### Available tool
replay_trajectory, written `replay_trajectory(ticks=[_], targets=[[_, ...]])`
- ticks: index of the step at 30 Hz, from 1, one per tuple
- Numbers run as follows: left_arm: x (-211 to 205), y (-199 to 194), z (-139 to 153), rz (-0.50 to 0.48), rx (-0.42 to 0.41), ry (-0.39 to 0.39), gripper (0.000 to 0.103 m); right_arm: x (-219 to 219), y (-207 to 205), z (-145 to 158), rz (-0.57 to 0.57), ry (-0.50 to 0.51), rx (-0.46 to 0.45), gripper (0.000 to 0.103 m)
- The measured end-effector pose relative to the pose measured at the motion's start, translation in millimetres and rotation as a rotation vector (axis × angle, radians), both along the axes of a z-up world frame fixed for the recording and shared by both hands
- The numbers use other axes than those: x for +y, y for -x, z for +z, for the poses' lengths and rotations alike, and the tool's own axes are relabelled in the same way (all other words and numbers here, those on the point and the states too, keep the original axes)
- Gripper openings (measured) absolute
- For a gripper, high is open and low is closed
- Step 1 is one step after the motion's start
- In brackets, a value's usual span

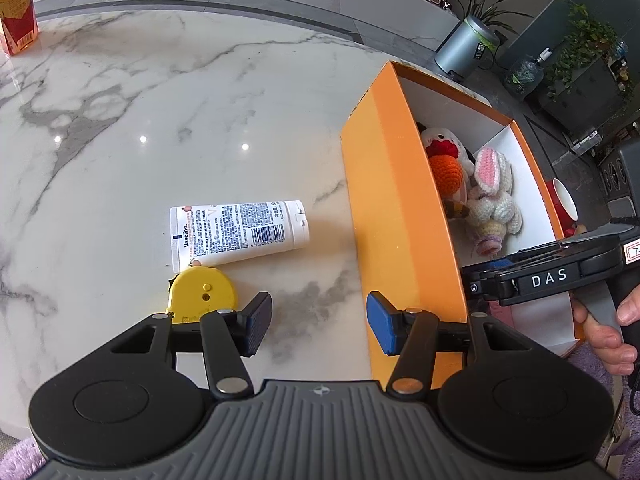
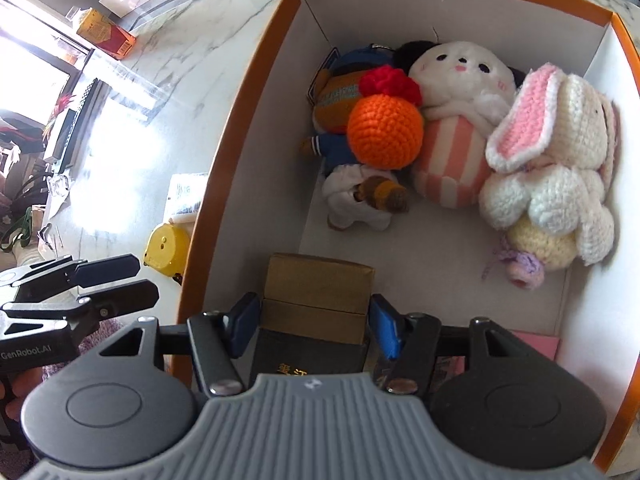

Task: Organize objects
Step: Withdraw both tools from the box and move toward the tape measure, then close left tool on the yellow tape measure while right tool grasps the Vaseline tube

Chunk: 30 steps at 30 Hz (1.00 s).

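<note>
Lying on the marble table (image 1: pixel 160 120) near its front edge, a white tube (image 1: pixel 240 232) rests on its side with a yellow tape measure (image 1: pixel 202 294) touching its crimped end. An orange carton (image 1: pixel 18 8) stands at the far left edge. The left gripper (image 1: pixel 316 324) hangs over bare marble just beside the tape measure, its jaws spread with nothing between them. To the right, at the table's right edge, sits an orange box (image 1: pixel 396 216) with white walls inside. The right gripper (image 2: pixel 314 328) reaches down into the box's near end, its pads (image 2: pixel 386 330) pinching a brown carton (image 2: pixel 318 292) from both sides. Past it, at the box's far end, plush toys lie heaped: an orange ball doll (image 2: pixel 384 132), a striped panda (image 2: pixel 460 128) and a knitted rabbit (image 2: pixel 552 168) against the right wall.
</note>
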<state>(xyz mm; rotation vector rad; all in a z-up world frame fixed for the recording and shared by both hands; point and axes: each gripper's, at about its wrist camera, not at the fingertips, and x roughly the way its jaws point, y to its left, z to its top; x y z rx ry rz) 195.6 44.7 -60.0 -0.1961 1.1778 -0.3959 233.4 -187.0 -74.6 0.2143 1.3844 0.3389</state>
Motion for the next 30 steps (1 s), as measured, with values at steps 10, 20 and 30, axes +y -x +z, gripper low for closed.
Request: replay_trajectory(ticks=[10, 20, 30], targets=[[-3.1, 2.3, 3.8, -0.014, -0.01, 0.002, 0.062, 4.0, -0.9, 5.9, 0.012, -0.054, 0.007, 0.061], [17.9, 8.3, 18.7, -0.008, -0.059, -0.065, 0.062, 7.2, 9.4, 44.1, 0.054, -0.021, -0.097, 0.051], [35.2, 6.2, -10.1, -0.059, -0.043, -0.202, 0.07, 93.3, 2.6, 74.0, 0.413, 0.057, -0.293, 0.049]])
